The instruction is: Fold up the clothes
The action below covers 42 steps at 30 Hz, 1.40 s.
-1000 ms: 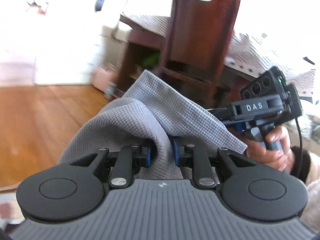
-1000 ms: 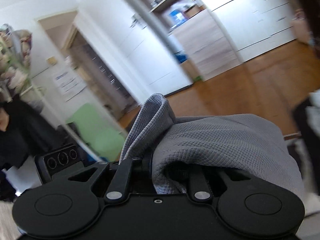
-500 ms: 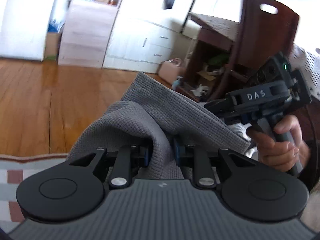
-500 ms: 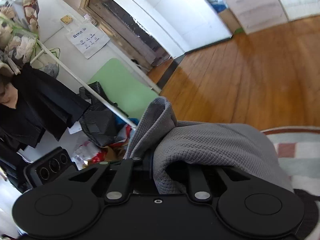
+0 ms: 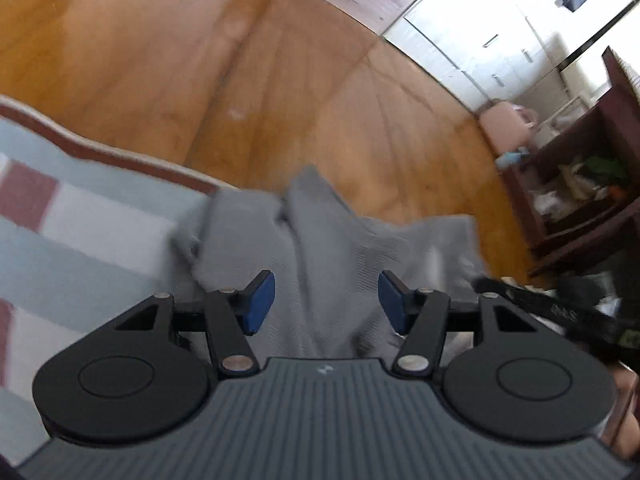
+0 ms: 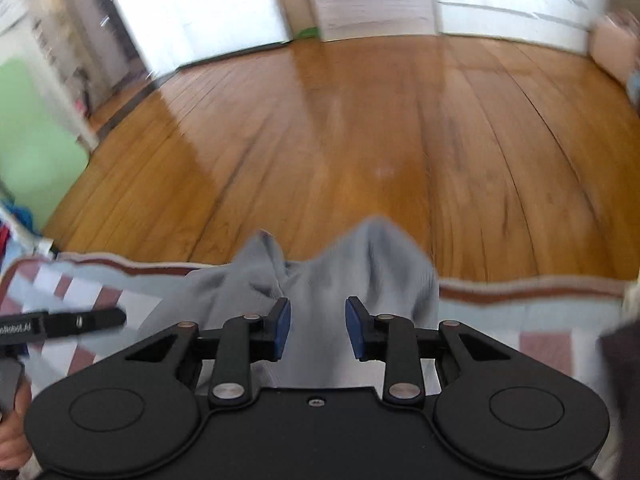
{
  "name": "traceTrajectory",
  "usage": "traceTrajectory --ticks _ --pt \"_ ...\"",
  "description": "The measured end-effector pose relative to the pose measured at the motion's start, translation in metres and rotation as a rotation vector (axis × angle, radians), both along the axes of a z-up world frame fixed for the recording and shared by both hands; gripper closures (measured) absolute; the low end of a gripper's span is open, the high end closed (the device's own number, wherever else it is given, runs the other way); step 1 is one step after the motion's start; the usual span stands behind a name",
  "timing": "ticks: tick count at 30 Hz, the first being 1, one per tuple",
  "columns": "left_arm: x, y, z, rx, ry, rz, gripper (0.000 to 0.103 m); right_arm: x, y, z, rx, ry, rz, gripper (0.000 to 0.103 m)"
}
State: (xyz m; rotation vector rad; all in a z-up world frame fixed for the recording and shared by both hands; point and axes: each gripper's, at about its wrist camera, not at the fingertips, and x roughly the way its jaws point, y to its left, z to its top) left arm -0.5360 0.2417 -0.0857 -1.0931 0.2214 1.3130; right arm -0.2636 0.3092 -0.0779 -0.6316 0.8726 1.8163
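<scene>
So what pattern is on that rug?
Checked pale blue, white and dusty red rug, brown-edged; clearest in the right wrist view.

Floor: I see a glossy wooden floor [image 6: 360,128] ahead of me.
Rug: a checked rug [image 5: 60,232] with a brown border lies under me.
Right side: a dark wooden shelf [image 5: 592,184], cluttered, beside a pink bin [image 5: 504,124].
Far wall: white cabinets [image 5: 492,48].
Left side: a green panel [image 6: 28,136].

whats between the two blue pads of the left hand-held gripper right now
Grey cloth. In the left wrist view it lies between the blue pads of the left hand-held gripper, whose jaws have just been opening and stand clear of the fabric.
</scene>
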Motion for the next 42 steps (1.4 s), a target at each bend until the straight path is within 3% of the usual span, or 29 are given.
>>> traceTrajectory --ticks 3,6,9,11,13,15,18,19,20,21,22,23,25,28,30,32,35,38,42 --pt "0.0 0.001 0.0 -0.002 0.122 0.017 0.044 0.01 -0.018 -0.017 -0.038 0.121 -0.024 0.067" --pt "-0.009 0.002 -0.008 -0.035 0.071 0.045 0.044 0.008 -0.034 -0.017 -0.045 0.178 0.012 0.066" --pt "-0.014 0.006 -0.008 -0.036 0.011 0.049 0.044 -0.018 -0.047 -0.003 -0.069 0.217 0.276 0.067" --pt "-0.019 0.002 -0.008 -0.03 0.024 0.042 0.044 -0.047 -0.055 0.002 -0.063 0.173 0.414 0.065" --pt "-0.029 -0.012 -0.013 -0.031 0.06 0.05 0.044 -0.071 -0.05 -0.004 -0.061 0.117 0.434 0.057" --pt "-0.033 -0.011 -0.017 -0.046 0.068 0.064 0.044 -0.085 -0.034 -0.022 -0.111 0.079 0.383 0.048" --pt "-0.042 -0.012 -0.027 -0.078 0.026 0.073 0.044 -0.103 -0.007 -0.061 -0.23 -0.029 0.307 0.048" --pt "-0.044 -0.012 -0.029 -0.086 0.014 0.072 0.044 -0.109 -0.003 -0.067 -0.219 -0.063 0.322 0.048" --pt "-0.046 -0.013 -0.03 -0.091 0.005 0.072 0.044 -0.116 0.0 -0.069 -0.192 -0.092 0.346 0.06" --pt "-0.047 -0.014 -0.031 -0.092 0.0 0.075 0.044 -0.122 0.004 -0.072 -0.165 -0.122 0.37 0.091" --pt "-0.049 -0.014 -0.031 -0.09 -0.002 0.078 0.044 -0.129 0.007 -0.075 -0.138 -0.152 0.393 0.1" --pt "-0.05 -0.015 -0.031 -0.088 -0.004 0.081 0.044 -0.131 0.008 -0.067 -0.086 -0.154 0.405 0.1" --pt "-0.054 -0.016 -0.031 -0.067 -0.028 0.088 0.044 -0.128 0.012 -0.039 0.032 -0.144 0.378 0.1" --pt "-0.059 -0.018 -0.028 -0.002 -0.164 0.046 0.037 -0.118 0.021 0.007 0.195 -0.199 0.278 0.101" --pt "-0.058 -0.019 -0.025 0.038 -0.208 0.033 0.035 -0.106 0.029 0.034 0.281 -0.215 0.209 0.101" --pt "-0.052 -0.019 -0.021 0.052 -0.179 0.014 0.03 -0.091 0.039 0.055 0.336 -0.219 0.142 0.101" --pt "-0.033 -0.016 -0.019 0.02 -0.064 -0.053 0.021 -0.075 0.046 0.071 0.396 -0.27 0.07 0.101" --pt "-0.013 -0.009 -0.028 -0.054 -0.007 -0.121 0.012 -0.064 0.057 0.08 0.455 -0.336 0.002 0.101" --pt "0.011 0.008 -0.046 -0.164 0.082 -0.167 0.012 -0.039 0.093 0.103 0.462 -0.37 -0.154 0.101"
